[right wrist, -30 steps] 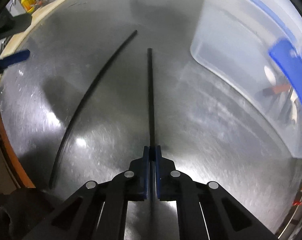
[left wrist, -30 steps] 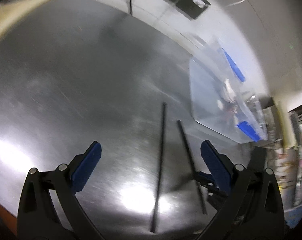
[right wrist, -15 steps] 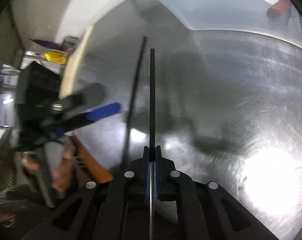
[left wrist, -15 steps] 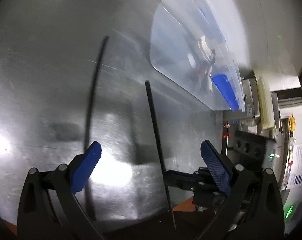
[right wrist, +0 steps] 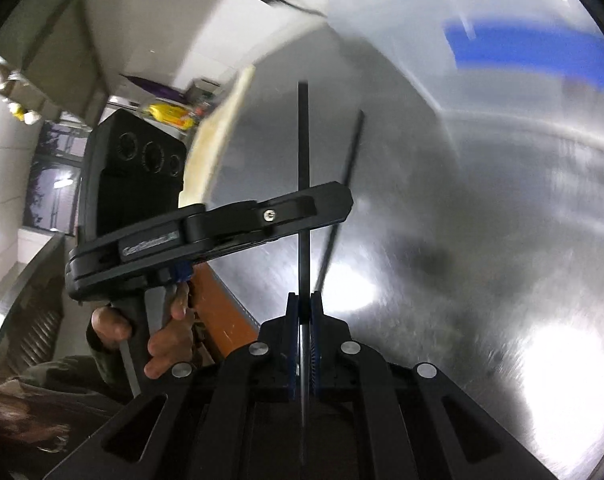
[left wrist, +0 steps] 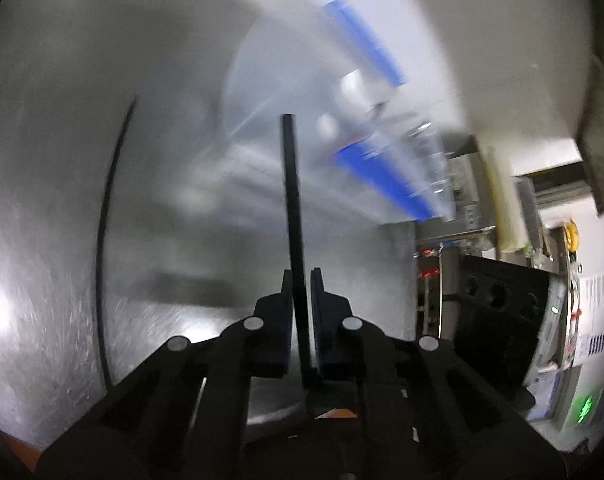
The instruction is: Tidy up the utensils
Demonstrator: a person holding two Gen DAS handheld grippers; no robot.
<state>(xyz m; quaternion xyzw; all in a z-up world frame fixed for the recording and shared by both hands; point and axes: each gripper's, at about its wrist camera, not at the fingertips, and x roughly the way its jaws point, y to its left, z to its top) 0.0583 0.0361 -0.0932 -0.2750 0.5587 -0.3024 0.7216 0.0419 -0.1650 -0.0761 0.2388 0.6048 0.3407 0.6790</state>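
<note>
Black chopstick sits pinched in my right gripper, jaws pressed tight on it, shaft sticking straight out ahead. My left gripper is closing its jaws on chopstick 2, which stands between the pads; contact looks made but blur makes it hard to confirm. Both hang over the steel table. Beyond them, the clear bin with blue latches, heavily blurred. My left hand grips the left tool's handle.
</note>
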